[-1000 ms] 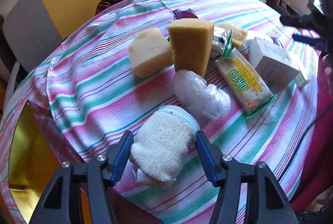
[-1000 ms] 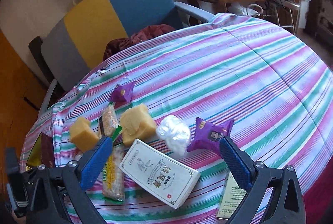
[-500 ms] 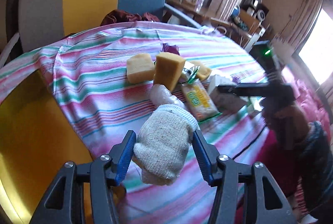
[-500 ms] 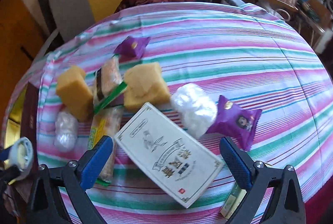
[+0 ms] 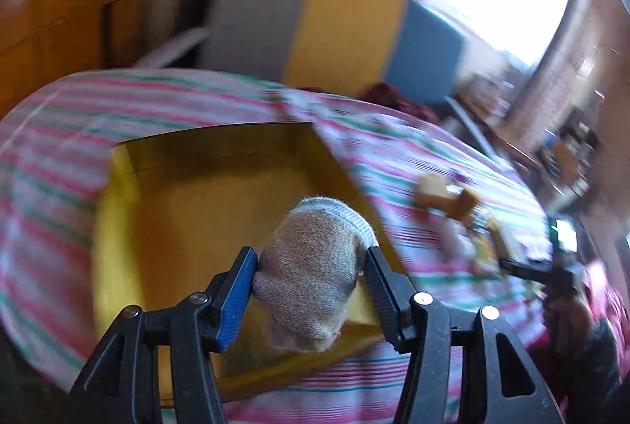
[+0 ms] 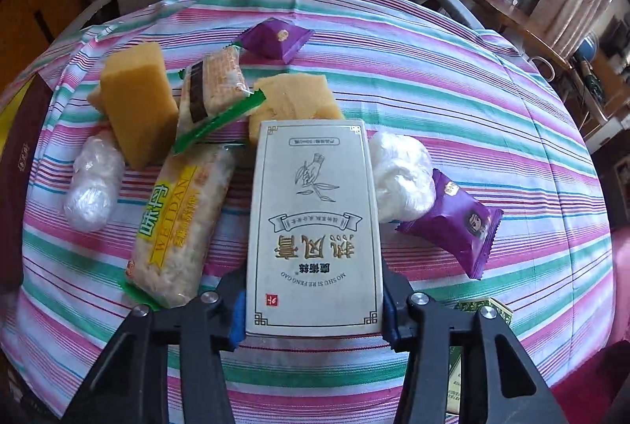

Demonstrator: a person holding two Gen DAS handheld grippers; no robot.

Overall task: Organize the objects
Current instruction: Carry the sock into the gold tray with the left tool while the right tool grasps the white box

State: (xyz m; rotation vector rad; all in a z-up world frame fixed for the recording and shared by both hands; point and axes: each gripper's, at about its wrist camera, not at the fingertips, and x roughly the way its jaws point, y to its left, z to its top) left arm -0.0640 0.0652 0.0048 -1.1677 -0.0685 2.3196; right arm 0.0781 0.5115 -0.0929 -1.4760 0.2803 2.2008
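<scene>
The sock (image 5: 315, 266) is clamped in the left gripper (image 5: 309, 280) over the yellow box (image 5: 189, 203); soft, light, best pinched mid-roll; the carton (image 6: 315, 227), stiff, is clamped at 6 o'clock by the right gripper (image 6: 313, 309).

Your tablecloth (image 6: 453, 101) is pink, green and white striped; sponges (image 6: 136, 105) yellow, the two snack packets (image 6: 458, 223) purple, tea box (image 6: 315, 227) pale grey with gold lettering. Your rice cracker pack (image 6: 177, 223) has a yellow label and green edges, plastic wads (image 6: 401, 175) whitish. Sock roll (image 5: 315, 266) beige with grey cuff, over a yellow-gold box (image 5: 189, 203); gripper pads (image 5: 236, 298) blue.
</scene>
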